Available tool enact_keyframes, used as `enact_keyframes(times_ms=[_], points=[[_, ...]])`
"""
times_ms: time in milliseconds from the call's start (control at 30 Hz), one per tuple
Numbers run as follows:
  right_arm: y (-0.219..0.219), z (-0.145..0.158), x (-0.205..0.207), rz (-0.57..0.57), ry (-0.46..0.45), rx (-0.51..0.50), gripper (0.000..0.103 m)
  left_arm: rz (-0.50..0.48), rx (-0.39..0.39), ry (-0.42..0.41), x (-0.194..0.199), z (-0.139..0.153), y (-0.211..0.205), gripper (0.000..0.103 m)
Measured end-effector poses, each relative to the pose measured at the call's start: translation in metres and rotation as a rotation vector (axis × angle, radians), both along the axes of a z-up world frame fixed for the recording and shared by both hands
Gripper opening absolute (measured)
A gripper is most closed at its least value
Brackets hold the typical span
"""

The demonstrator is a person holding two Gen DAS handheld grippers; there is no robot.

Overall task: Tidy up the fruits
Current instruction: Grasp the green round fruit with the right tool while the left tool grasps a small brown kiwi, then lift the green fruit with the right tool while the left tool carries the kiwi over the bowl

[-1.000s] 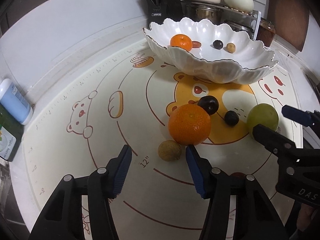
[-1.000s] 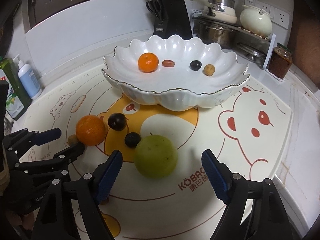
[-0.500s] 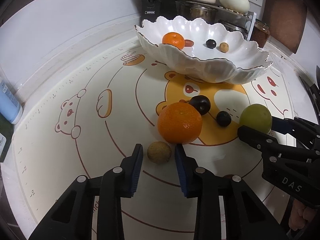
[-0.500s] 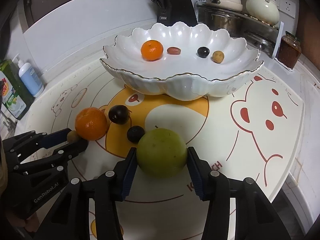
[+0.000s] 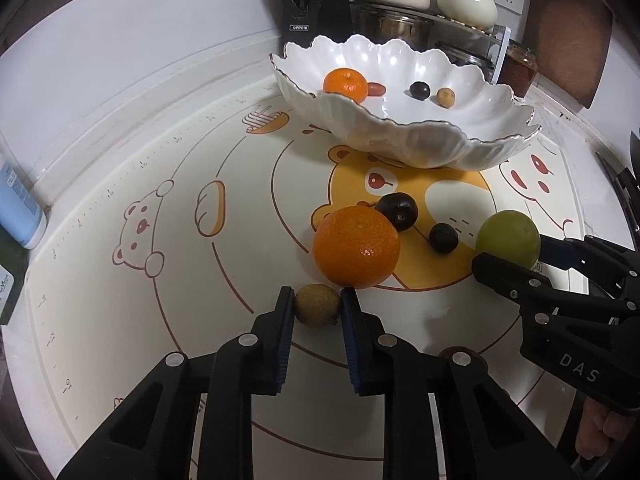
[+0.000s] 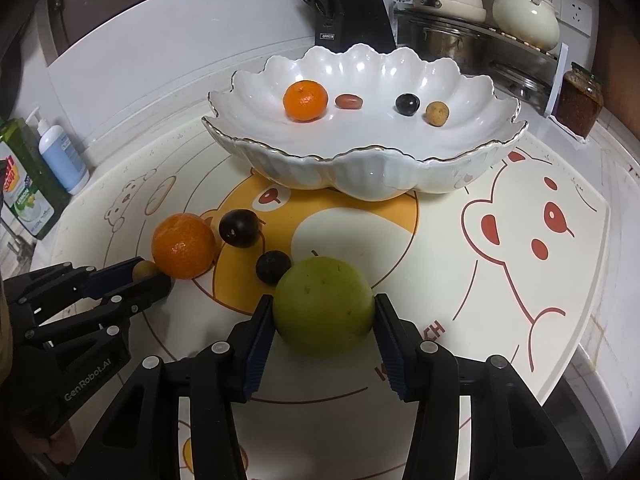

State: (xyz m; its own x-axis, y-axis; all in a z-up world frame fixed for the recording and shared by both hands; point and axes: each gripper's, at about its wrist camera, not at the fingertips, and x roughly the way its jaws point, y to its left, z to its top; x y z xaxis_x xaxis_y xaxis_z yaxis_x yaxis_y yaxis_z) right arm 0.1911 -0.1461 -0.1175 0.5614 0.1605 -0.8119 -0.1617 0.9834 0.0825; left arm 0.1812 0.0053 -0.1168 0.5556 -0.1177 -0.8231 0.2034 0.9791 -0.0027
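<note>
My left gripper (image 5: 316, 312) is closed on a small brown round fruit (image 5: 316, 310); both blue pads press its sides while it sits on the bear-print mat (image 5: 160, 280). A large orange (image 5: 356, 246) lies just beyond it, touching or nearly touching the small fruit.

My right gripper (image 6: 324, 312) is clamped on the green apple (image 6: 323, 304), one pad against each flank. The apple rests on the mat, near the front edge of the yellow bear face.

Loose on the mat between the two grips: a larger dark plum (image 6: 240, 228) beside the orange, and a smaller dark fruit (image 6: 273, 266) touching the apple.

The scalloped white bowl (image 6: 360, 168) stands at the far side of the mat, upright. Inside it: a mandarin (image 6: 305, 101), a red oblong fruit (image 6: 349, 101), a dark round fruit (image 6: 407, 103) and a tan round fruit (image 6: 437, 113), spaced in a row, none touching.

A knife block (image 6: 344, 8) stands behind the bowl, against the wall.
</note>
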Motion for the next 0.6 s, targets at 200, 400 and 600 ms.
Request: enact_keyframes(times_ms=[200,400,600], points=[[0.0,0.005,-0.004,0.0,-0.013,0.003,0.05,0.001,0.0,-0.015,-0.003,0.007,0.0,0.024],[-0.002,0.012,-0.008,-0.002,-0.025,0.007,0.05,-0.001,0.002,-0.032,-0.008,0.015,-0.001,0.024],[-0.004,0.022,-0.013,-0.004,-0.047,0.013,0.05,-0.006,0.004,-0.055,-0.012,0.026,-0.004,0.024]])
